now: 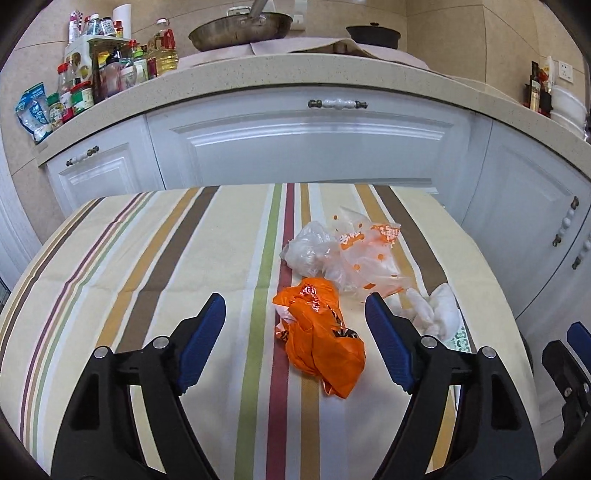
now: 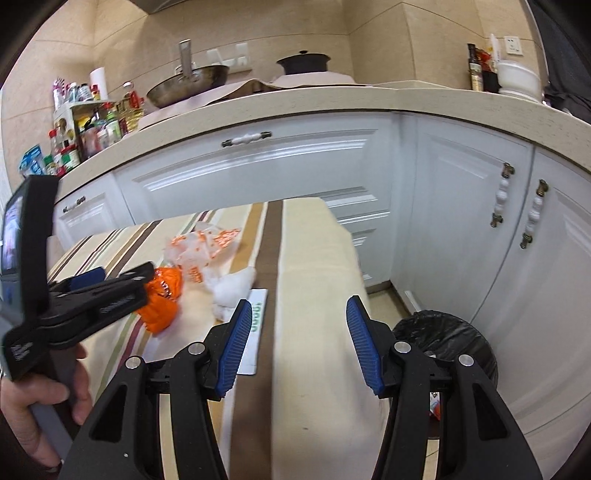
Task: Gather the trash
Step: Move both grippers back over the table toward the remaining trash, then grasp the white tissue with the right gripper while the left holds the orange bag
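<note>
A crumpled orange plastic bag (image 1: pixel 321 343) lies on the striped tablecloth (image 1: pixel 147 258), between the wide-apart fingers of my left gripper (image 1: pixel 295 301), which is open and not touching it. Beyond the orange bag lie a clear plastic bag (image 1: pixel 306 251) and a white bag with orange dots (image 1: pixel 369 254). White tissue (image 1: pixel 432 306) and a green-printed paper slip (image 1: pixel 458 338) sit to the right. My right gripper (image 2: pixel 299 304) hangs open and empty over the table's right edge, near the paper slip (image 2: pixel 255 328). The left gripper (image 2: pixel 122 275) shows in the right wrist view beside the orange bag (image 2: pixel 164 299).
A bin with a black liner (image 2: pixel 447 343) stands on the floor right of the table, against white cabinets (image 2: pixel 461 221). The counter behind holds a pan (image 1: pixel 240 29), a dark pot (image 1: pixel 373 35) and several bottles (image 1: pixel 96 70). A hand (image 2: pixel 40 402) grips the left gripper's handle.
</note>
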Demonstrator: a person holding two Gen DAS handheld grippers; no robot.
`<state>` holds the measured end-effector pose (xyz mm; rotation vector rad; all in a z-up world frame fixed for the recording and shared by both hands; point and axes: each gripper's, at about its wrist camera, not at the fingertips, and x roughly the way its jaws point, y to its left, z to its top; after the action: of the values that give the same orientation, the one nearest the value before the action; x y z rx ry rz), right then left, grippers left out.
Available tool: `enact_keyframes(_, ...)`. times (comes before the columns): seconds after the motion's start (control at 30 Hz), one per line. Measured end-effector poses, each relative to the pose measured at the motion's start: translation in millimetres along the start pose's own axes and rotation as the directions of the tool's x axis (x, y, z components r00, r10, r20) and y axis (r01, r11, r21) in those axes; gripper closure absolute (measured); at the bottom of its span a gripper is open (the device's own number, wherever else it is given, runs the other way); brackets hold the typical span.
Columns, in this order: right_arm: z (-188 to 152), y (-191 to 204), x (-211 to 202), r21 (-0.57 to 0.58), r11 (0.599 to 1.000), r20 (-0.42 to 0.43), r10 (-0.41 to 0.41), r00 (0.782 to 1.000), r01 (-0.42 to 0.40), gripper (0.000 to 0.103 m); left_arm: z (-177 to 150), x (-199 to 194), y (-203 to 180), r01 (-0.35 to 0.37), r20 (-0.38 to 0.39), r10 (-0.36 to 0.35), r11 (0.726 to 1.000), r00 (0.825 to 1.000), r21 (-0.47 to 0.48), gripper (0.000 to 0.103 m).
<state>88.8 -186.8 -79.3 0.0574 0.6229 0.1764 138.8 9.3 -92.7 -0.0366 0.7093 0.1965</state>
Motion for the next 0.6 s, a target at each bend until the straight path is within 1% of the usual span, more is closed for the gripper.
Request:
enact_keyframes(0.07,-0.1,3.9,0.9,-0.005,1.000,-0.006,0.004,1.000,-0.004,0.050,-0.3,7.7,-1.5,0.006,-0.015,-0.006,1.000,1.000,0.006,0.028)
enact_keyframes(0.1,0.1,5.4,1.4,-0.007,1.000,-0.007,0.004,1.000,-0.004,0.050,-1.0,11.5,-1.6,0.008,-0.024,-0.008,1.000,1.000,0.007,0.031)
enact_keyframes(0.13,0.1,7.1,2.0,-0.009,1.000,-0.008,0.004,1.000,-0.004,0.050,-1.3,13.8,-1.1,0.009,-0.031,-0.009,1.000,0.999,0.006,0.042)
enact_keyframes(0.17,0.3,8.7,2.7,-0.012,1.000,-0.010,0.006,1.000,-0.006,0.050,-1.6,16.8,-0.3,0.012,-0.040,-0.011,1.000,0.999,0.003,0.051)
enact_keyframes(0.2,0.0,10.2,3.1,-0.014,1.000,-0.011,0.006,1.000,-0.006,0.050,-2.0,20.0,1.3,0.019,-0.052,-0.019,1.000,0.998,-0.003,0.053)
enact_keyframes(0.27,0.8,12.3,4.9,-0.018,1.000,-0.015,0.008,1.000,-0.008,0.050,-3.9,23.7,3.1,0.030,-0.065,-0.031,1.000,0.997,-0.006,0.064)
enact_keyframes(0.3,1.3,13.2,5.9,-0.020,1.000,-0.017,0.010,1.000,-0.010,0.050,-4.9,24.9,3.9,0.034,-0.066,-0.034,0.999,0.997,-0.001,0.065)
enact_keyframes(0.33,1.4,13.8,6.9,-0.020,1.000,-0.018,0.013,1.000,-0.013,0.050,-6.0,24.7,3.4,0.035,-0.062,-0.035,0.999,0.997,0.004,0.069)
enact_keyframes(0.4,2.1,15.9,9.8,-0.019,1.000,-0.022,0.018,1.000,-0.018,0.050,-7.1,23.1,2.6,0.033,-0.048,-0.032,0.999,0.998,0.025,0.071)
enact_keyframes(0.5,3.3,20.5,14.4,-0.024,0.999,-0.027,0.025,0.999,-0.026,0.050,-8.3,20.5,5.0,0.039,-0.035,-0.038,0.999,0.999,0.029,0.074)
enact_keyframes(0.6,5.3,27.2,19.8,-0.032,0.999,-0.029,0.033,0.999,-0.034,0.050,-8.3,15.8,9.8,0.029,-0.020,-0.029,0.999,0.999,0.031,0.076)
